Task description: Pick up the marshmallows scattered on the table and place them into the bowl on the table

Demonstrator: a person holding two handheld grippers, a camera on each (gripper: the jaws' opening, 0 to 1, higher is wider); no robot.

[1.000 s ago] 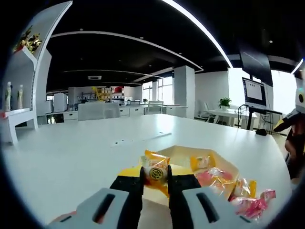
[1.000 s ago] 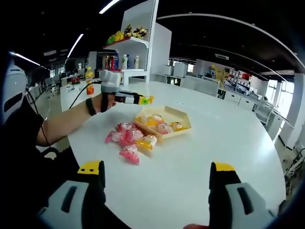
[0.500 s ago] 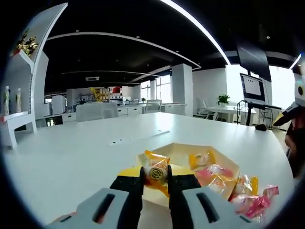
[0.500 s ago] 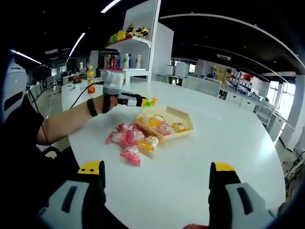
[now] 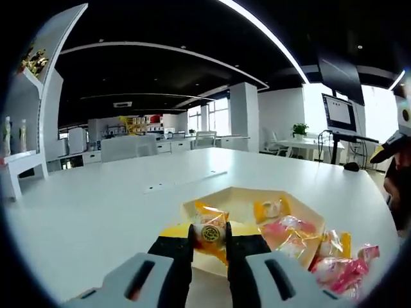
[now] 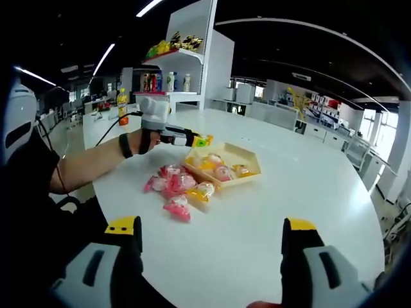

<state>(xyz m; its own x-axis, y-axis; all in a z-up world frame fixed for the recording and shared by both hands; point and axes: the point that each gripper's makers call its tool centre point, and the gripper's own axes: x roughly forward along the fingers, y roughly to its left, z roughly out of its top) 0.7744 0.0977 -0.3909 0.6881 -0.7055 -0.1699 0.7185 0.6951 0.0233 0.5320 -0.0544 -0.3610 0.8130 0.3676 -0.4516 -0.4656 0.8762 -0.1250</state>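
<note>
My left gripper (image 5: 209, 239) is shut on an orange-wrapped marshmallow (image 5: 210, 229), held just above the near rim of the pale hexagonal bowl (image 5: 239, 200). In the right gripper view the left gripper (image 6: 200, 140) hovers at the bowl's (image 6: 247, 158) left edge with the orange marshmallow (image 6: 204, 139) at its tip. Inside the bowl lie wrapped marshmallows (image 6: 221, 171). Pink and yellow marshmallows (image 6: 174, 188) lie scattered on the white table (image 6: 257, 218) left of the bowl, also seen as pink wrappers (image 5: 338, 269) in the left gripper view. My right gripper (image 6: 212, 247) stands open, well short of them.
A white shelf unit (image 6: 186, 64) with bottles and snacks stands behind the table. A person's arm (image 6: 90, 160) reaches in from the left, holding the left gripper. A monitor on a stand (image 5: 340, 119) and desks stand at the far right.
The left gripper has moved a little further toward the bowl with the orange marshmallow still in it. The right gripper has not moved.
</note>
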